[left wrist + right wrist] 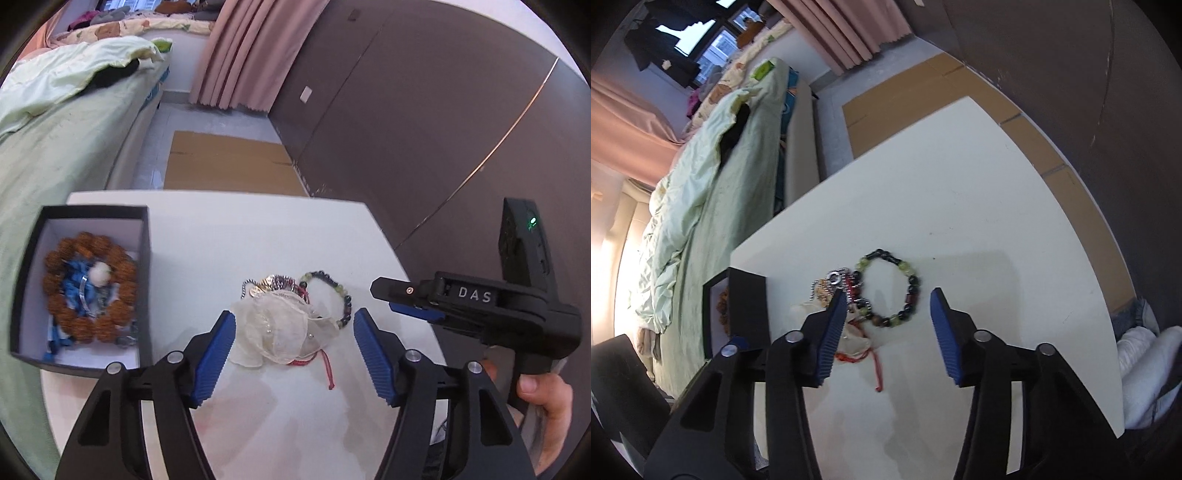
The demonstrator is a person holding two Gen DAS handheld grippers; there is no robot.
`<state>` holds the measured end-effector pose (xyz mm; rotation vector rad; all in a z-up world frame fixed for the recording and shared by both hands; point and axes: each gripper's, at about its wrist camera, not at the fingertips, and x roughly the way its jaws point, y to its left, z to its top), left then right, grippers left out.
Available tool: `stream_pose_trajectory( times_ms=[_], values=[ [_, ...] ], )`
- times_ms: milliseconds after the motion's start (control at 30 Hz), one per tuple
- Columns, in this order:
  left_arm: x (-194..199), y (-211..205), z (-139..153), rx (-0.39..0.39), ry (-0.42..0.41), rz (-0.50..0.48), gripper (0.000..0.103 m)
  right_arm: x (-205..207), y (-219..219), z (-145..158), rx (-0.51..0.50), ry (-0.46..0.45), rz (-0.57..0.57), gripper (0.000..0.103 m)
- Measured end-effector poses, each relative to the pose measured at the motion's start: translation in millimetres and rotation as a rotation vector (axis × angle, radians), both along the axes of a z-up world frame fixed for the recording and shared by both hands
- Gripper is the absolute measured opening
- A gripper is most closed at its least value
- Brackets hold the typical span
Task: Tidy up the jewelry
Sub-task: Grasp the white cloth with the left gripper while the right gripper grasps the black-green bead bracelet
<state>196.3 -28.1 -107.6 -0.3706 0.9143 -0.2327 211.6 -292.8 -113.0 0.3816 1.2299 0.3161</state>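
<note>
We see a smooth, matt white table (258, 236). Between our left gripper's (294, 332) ribbed blue pads (216, 354) lies a sheer, crinkled cloth pouch (280, 332); just beyond it, a glossy bead bracelet (890, 288) and a shiny metal chain (834, 277). Left, a matt black cardboard box (144, 258) holds rough brown beads (122, 258).

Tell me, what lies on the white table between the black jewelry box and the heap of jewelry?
Nothing: between the black box and the heap topped by a sheer cream pouch, the white table is bare. The left wrist view shows it.
</note>
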Motion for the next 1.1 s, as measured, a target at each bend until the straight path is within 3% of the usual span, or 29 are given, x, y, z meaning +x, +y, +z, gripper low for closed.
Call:
stream_pose_trajectory(
  times_ms=[467, 533, 567, 633, 667, 833, 1100],
  values=[
    [36, -26, -45, 0.14, 0.09, -0.029, 0.064, 20, 8, -16, -0.061, 0.042, 0.027, 0.041],
    [41, -26, -52, 0.147, 0.112, -0.036, 0.053, 21, 9, -19, -0.068, 0.048, 0.033, 0.041],
    [42, -25, -53, 0.156, 0.114, -0.032, 0.04, 22, 10, -20, -0.078, 0.048, 0.036, 0.041],
    [40, -21, -53, 0.147, 0.108, -0.023, 0.028, 24, 14, -21, -0.107, 0.044, 0.049, 0.041],
    [41, -18, -52, 0.138, 0.11, -0.02, 0.011, 24, 17, -22, -0.121, 0.041, 0.06, 0.041],
    [42, -6, -38, 0.094, 0.08, -0.007, 0.01, 27, 28, -28, -0.172, 0.037, 0.099, 0.04],
    [33, 12, -13, 0.058, 0.024, 0.024, 0.01, 21, 47, -31, -0.329, -0.02, 0.158, 0.026]
  ],
)
